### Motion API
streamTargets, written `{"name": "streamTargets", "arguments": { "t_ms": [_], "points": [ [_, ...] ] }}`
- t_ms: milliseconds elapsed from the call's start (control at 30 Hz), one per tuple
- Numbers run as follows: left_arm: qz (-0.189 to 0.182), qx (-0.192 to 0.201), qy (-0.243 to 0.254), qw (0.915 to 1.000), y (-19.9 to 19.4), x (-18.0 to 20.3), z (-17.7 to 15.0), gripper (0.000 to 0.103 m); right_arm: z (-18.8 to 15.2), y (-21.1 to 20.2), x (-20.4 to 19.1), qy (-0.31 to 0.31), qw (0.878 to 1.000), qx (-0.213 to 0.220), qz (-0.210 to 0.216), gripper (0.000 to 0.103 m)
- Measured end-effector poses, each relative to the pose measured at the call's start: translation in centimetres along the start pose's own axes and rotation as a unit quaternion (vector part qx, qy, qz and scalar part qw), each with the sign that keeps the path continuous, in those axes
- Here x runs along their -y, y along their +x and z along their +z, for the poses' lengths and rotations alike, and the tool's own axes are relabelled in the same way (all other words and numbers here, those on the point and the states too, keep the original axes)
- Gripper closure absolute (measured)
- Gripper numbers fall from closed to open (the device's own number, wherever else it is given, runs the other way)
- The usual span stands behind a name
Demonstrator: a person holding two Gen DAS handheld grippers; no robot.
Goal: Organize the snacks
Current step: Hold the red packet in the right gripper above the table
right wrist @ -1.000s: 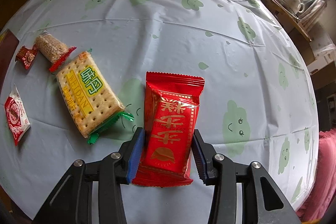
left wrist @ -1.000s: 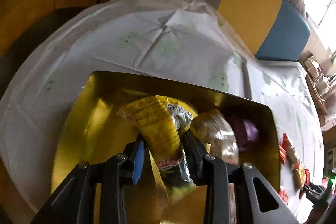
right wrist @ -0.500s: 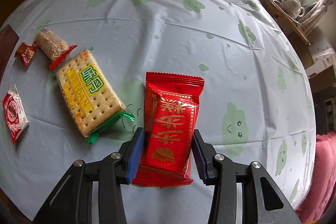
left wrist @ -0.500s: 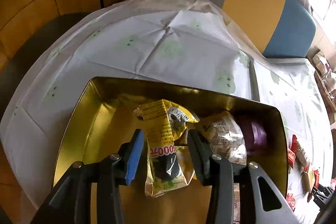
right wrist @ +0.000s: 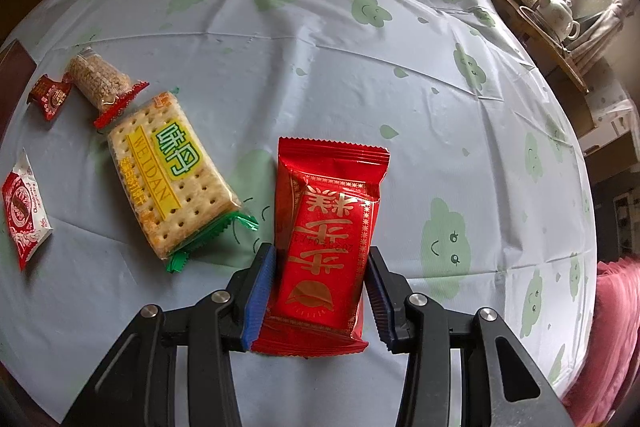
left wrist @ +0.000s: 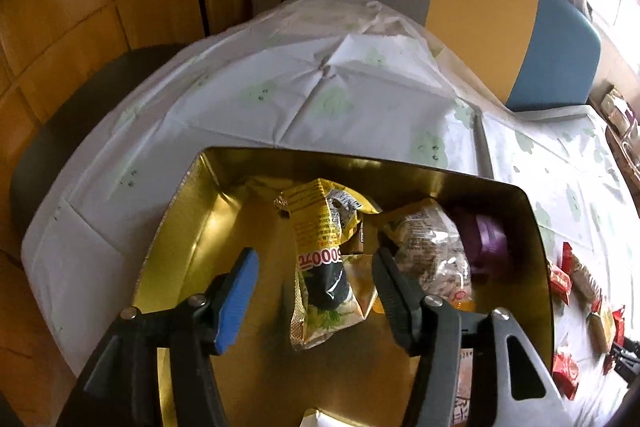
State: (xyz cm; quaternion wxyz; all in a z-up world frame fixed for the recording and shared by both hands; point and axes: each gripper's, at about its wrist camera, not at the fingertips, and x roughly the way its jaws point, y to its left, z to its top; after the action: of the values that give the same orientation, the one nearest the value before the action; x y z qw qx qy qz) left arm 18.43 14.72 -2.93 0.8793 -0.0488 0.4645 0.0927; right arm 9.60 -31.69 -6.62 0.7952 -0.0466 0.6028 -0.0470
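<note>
The table [right wrist: 320,67], under a pale cloth printed with green smiling clouds, fills the ground ahead of both sets of jaws. On it, under the left gripper [left wrist: 314,267], sits a gold tin [left wrist: 192,227] whose far wall rises beyond the fingertips. The left jaws stand spread apart, gripping nothing; between them, touching neither finger, a yellow snack packet [left wrist: 320,259] lies in the tin. Just right of the right-hand finger lies a clear bag of snacks [left wrist: 432,247], and beyond that something purple [left wrist: 484,243], too shadowed to name. The right gripper [right wrist: 320,267] is clenched on a red packet [right wrist: 326,235] with gold characters, both pads pressed to its sides, its far end jutting forward past the fingertips. Left of those jaws lies a cracker pack [right wrist: 168,171], at its far end a small clear roll [right wrist: 100,81], and further left two small red sweets [right wrist: 50,95] [right wrist: 22,203].
</note>
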Motion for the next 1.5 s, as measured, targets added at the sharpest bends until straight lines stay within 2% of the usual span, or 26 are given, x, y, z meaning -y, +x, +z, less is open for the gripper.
{"name": "streamTargets", "arguments": {
  "t_ms": [167, 333, 967, 1100, 1300, 1433, 1500],
  "points": [
    [-0.004, 0.040, 0.017, 0.9991, -2.8, 1.0, -1.0, 0.043, 0.0, -0.1, 0.0, -0.002, 1.000, 0.001, -0.001, 0.057],
    [-0.013, 0.055, 0.031, 0.9979, -5.0, 2.4, -2.6, 0.043, -0.1, -0.2, -0.2, -0.008, 1.000, 0.003, -0.004, 0.057],
    [-0.063, 0.037, 0.041, 0.9964, -8.2, 4.9, -8.3, 0.043, 0.0, -0.3, -0.1, -0.010, 1.000, 0.004, -0.008, 0.057],
    [-0.079, 0.032, 0.042, 0.9955, -8.6, 5.3, -9.8, 0.043, 0.1, -0.1, 0.5, -0.001, 1.000, 0.002, -0.020, 0.043],
    [-0.095, 0.034, 0.077, 0.9919, -9.4, 6.6, -12.2, 0.043, 0.4, 0.2, 1.3, 0.014, 1.000, -0.002, -0.018, 0.034],
    [-0.105, 0.032, 0.088, 0.9901, -9.6, 7.2, -12.9, 0.043, 0.8, 0.7, 3.1, 0.049, 0.998, -0.018, 0.018, 0.033],
    [-0.110, 0.027, 0.088, 0.9897, -9.6, 7.4, -13.0, 0.043, 1.0, 0.9, 3.9, 0.070, 0.996, -0.024, 0.051, 0.028]
  ]
}}
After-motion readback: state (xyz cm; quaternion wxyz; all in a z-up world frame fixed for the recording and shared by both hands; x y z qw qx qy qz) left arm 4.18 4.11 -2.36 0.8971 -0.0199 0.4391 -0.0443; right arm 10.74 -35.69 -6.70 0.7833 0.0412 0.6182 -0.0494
